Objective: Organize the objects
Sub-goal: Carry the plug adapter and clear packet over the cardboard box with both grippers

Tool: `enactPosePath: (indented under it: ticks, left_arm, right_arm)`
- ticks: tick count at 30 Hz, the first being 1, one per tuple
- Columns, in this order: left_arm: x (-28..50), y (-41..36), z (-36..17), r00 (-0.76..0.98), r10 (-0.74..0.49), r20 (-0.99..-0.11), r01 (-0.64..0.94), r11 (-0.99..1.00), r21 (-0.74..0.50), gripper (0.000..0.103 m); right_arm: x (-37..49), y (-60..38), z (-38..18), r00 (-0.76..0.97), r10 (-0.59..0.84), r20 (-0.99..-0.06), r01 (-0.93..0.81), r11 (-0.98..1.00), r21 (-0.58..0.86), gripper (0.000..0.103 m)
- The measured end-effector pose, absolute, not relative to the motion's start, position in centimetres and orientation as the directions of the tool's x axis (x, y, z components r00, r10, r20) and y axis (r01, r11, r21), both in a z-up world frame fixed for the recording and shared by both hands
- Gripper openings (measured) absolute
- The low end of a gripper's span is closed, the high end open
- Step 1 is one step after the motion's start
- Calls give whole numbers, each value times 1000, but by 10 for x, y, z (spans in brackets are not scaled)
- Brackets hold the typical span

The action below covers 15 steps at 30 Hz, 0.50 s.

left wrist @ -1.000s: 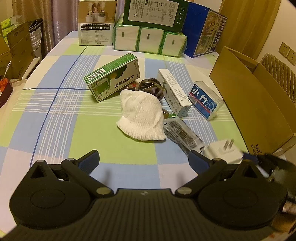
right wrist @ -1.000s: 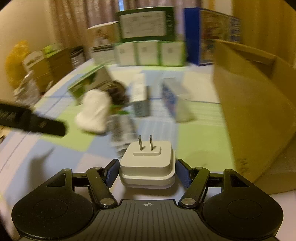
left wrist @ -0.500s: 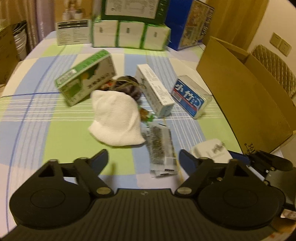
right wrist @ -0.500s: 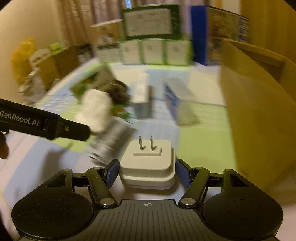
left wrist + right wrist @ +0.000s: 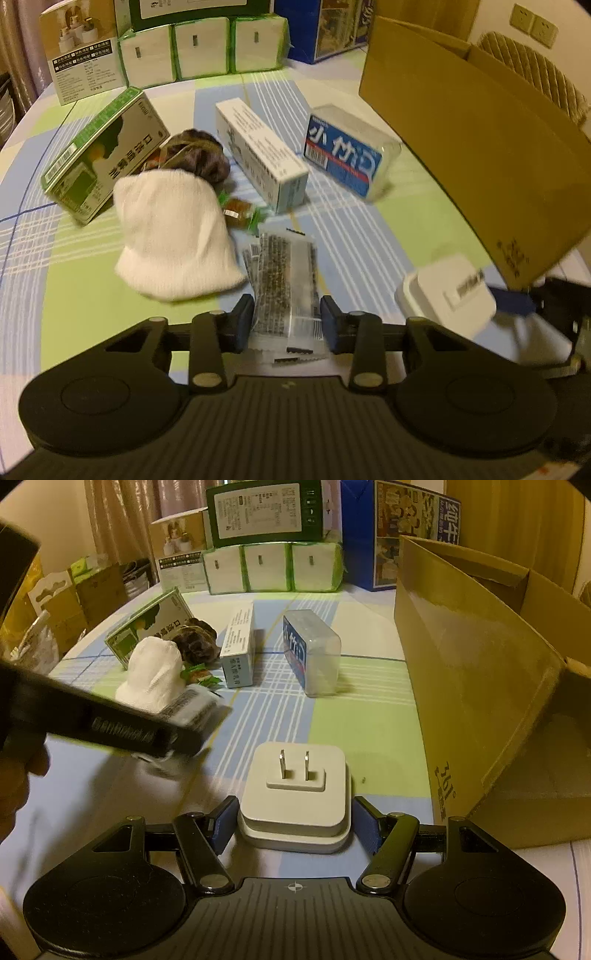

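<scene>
Carton (image 5: 476, 686) at table's (image 5: 369, 731) right edge: contents hidden. Right gripper (image 5: 295, 814) clamps charger (image 5: 295, 794); left gripper (image 5: 286, 319) pinches sachet (image 5: 284, 284).

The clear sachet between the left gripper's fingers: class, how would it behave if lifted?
The clear sachet looks like thin film holding dark granules, so it would probably sag and feel light. Its glossy surface may slip in the left gripper.
</scene>
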<state>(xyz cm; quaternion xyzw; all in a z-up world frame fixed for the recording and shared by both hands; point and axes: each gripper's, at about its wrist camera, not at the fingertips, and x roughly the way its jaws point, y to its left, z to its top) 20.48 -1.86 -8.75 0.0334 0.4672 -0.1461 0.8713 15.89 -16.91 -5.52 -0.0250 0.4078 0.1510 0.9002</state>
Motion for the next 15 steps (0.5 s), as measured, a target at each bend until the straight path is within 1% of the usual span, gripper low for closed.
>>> enactPosePath:
  ticks: [2, 4, 10, 12, 15]
  left_arm:
    - [195, -17, -86, 515, -215, -830, 304, 951, -57, 33]
    - [189, -18, -86, 516, -206, -832, 319, 947, -37, 34]
    - [193, -25, -88, 548, -193, -814, 334, 943, 1, 34]
    - [196, -27, -90, 547, -187, -816, 343, 939, 14, 35]
    - [196, -27, -90, 555, -188, -810, 346, 938, 19, 35]
  right_arm:
    - [159, -170, -55, 623, 253, -740, -285, 955, 86, 66]
    - [160, -169, -55, 627, 250, -738, -278, 957, 89, 71]
    - [162, -166, -58, 644, 232, -729, -289, 956, 50, 72]
    - [162, -164, -59, 649, 222, -728, -297, 954, 26, 71]
    - [163, -164, -60, 657, 221, -721, -295, 955, 24, 62]
